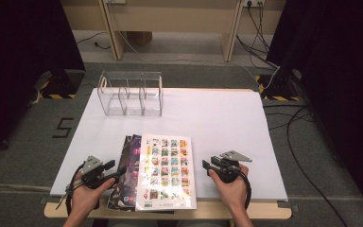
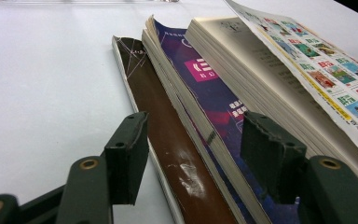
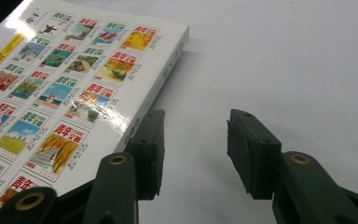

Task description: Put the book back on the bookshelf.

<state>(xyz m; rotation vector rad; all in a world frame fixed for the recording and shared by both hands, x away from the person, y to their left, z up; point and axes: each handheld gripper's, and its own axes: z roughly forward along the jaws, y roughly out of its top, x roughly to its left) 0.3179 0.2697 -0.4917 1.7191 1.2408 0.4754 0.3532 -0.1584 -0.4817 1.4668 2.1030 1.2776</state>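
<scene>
Three books lie fanned in a stack near the table's front edge. The top one is a white book [image 1: 166,171] [image 3: 60,93] whose cover is a grid of small colour pictures. Under it lie a purple-covered book [image 1: 133,163] [image 2: 209,88] and a dark brown book [image 1: 121,177] [image 2: 168,140]. My left gripper [image 1: 112,171] [image 2: 193,154] is open at the stack's left side, its jaws straddling the brown and purple edges. My right gripper [image 1: 207,166] [image 3: 193,149] is open just right of the white book, one jaw beside its spine.
A clear plastic organiser [image 1: 131,93] with three compartments stands at the table's far left. The white table top [image 1: 227,118] stretches bare between it and the books. Cables [image 1: 298,142] run over the grey floor on the right.
</scene>
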